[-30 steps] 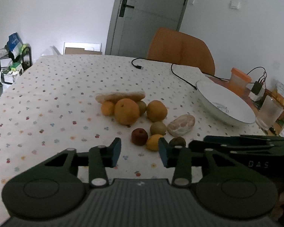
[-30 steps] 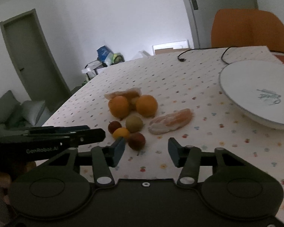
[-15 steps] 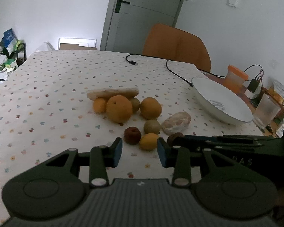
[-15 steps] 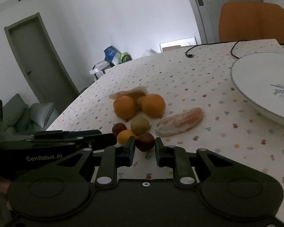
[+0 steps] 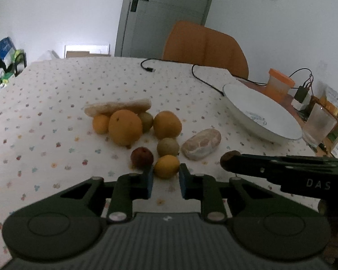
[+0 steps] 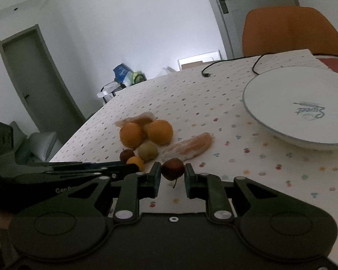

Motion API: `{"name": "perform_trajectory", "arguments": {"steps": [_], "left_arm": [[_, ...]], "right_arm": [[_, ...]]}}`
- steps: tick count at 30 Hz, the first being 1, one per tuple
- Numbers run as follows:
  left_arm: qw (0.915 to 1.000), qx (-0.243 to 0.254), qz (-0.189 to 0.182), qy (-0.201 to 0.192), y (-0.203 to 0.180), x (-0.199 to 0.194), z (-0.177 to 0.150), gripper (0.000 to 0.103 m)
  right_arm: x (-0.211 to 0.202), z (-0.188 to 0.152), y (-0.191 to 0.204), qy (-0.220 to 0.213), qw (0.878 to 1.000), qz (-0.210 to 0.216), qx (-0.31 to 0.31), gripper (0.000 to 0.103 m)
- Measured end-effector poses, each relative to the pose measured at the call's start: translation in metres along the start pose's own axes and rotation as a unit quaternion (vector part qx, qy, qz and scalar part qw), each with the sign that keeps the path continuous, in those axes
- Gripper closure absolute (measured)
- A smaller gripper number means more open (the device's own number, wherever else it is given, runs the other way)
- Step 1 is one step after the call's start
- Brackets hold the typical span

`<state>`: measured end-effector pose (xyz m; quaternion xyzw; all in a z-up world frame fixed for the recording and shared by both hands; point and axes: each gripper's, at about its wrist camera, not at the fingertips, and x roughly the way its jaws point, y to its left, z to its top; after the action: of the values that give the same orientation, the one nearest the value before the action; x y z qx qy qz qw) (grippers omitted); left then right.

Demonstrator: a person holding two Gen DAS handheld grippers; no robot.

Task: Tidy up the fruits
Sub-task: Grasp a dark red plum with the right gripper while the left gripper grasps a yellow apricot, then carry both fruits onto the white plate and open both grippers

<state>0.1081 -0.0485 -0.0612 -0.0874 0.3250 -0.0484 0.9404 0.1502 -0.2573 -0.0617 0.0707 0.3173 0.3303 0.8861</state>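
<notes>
Matt dark plastic on the left gripper (image 5: 165,183), ribbed across the body, with small bright metal screw heads at the finger joints; same dull plastic on the right gripper (image 6: 172,181). Soft matt cloth over the table (image 5: 56,103), printed with tiny coloured flowers. Glossy glazed ceramic on the white plate (image 6: 279,103), smooth to the rim. Dimpled, faintly shiny peel on the big orange (image 5: 125,127); smooth dark red skin on the small apple (image 6: 172,168); dull, slightly rough green skin on the round fruit (image 5: 167,146). Frosted translucent plastic on the cup (image 5: 318,128). Smooth orange shell on the chair (image 5: 205,46).
</notes>
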Motion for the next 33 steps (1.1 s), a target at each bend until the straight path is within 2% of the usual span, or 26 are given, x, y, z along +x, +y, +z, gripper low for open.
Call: {"name": "perform_trajectory", "arguments": {"steps": [2, 7, 12, 14, 16, 18, 23, 27, 33], "left_arm": [[1.0, 0.003, -0.003, -0.004, -0.002, -0.002, 0.003, 0.097], [0.9998, 0.016, -0.003, -0.007, -0.011, -0.002, 0.011, 0.098], [0.9996, 0.028, 0.008, -0.004, -0.018, 0.0, 0.011, 0.093], [0.9993, 0.032, 0.018, -0.004, -0.018, 0.001, 0.011, 0.08], [0.9991, 0.033, 0.027, 0.003, -0.018, 0.004, 0.011, 0.073], [0.9994, 0.027, 0.018, 0.01, -0.016, 0.007, 0.009, 0.073], [0.9993, 0.022, 0.025, 0.016, -0.014, 0.016, 0.007, 0.073], [0.9993, 0.021, 0.03, 0.009, -0.014, 0.019, 0.007, 0.076], [0.9994, 0.031, 0.008, -0.008, -0.027, 0.009, 0.016, 0.077]], "right_arm": [[-0.004, 0.001, -0.003, -0.006, 1.0, -0.003, 0.004, 0.083], [-0.011, 0.003, -0.013, -0.017, 1.0, -0.012, 0.011, 0.083], [-0.015, 0.001, -0.019, -0.018, 1.0, -0.013, 0.016, 0.083], [-0.014, 0.0, -0.02, -0.018, 1.0, -0.012, 0.018, 0.083], [-0.013, -0.001, -0.022, -0.018, 1.0, -0.013, 0.021, 0.083], [-0.013, -0.002, -0.023, -0.017, 1.0, -0.012, 0.023, 0.083], [-0.014, -0.004, -0.025, -0.019, 0.999, -0.015, 0.023, 0.083], [-0.018, -0.002, -0.028, -0.027, 0.999, -0.02, 0.025, 0.083], [-0.031, 0.004, -0.039, -0.05, 0.998, -0.033, 0.027, 0.083]]}}
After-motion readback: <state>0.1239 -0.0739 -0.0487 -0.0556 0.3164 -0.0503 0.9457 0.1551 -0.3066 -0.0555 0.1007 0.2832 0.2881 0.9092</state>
